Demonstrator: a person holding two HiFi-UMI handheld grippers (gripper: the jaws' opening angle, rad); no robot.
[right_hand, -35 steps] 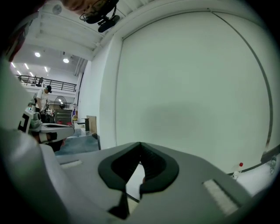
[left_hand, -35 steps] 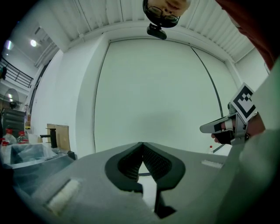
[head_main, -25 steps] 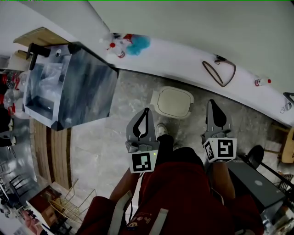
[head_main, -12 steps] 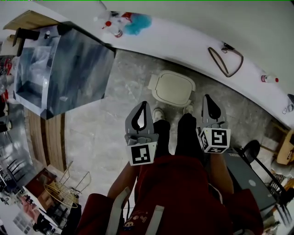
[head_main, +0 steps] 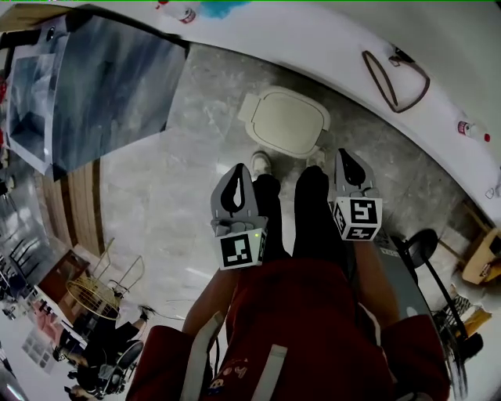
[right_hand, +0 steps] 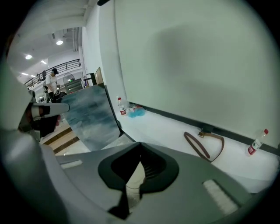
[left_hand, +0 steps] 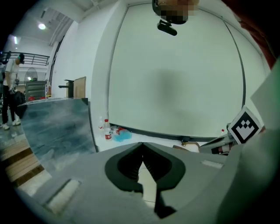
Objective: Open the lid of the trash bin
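Note:
The trash bin (head_main: 283,121) stands on the grey floor near the wall, its cream lid down. In the head view both grippers hang over my legs, just short of the bin. My left gripper (head_main: 241,167) points at the bin's near left side, with its jaws together and nothing in them. My right gripper (head_main: 343,153) is by the bin's near right corner, also shut and empty. In the left gripper view the left gripper (left_hand: 141,144) has its tips touching. The right gripper (right_hand: 140,144) looks the same in its own view, with a cream patch of the bin (right_hand: 133,181) showing through the jaw window.
A big grey-blue box (head_main: 102,86) stands on the left. A white ledge (head_main: 329,47) runs along the wall, bearing a brown strap (head_main: 395,74), bottles (head_main: 180,12) and another bottle (head_main: 473,129). My shoes (head_main: 261,163) are next to the bin. A wire rack (head_main: 102,290) sits at the lower left and a dark case (head_main: 411,282) at the right.
Both grippers have sunk toward the floor and tilted down, staying shut. The head view has tipped down, so the bin now lies nearer the grippers' tips.

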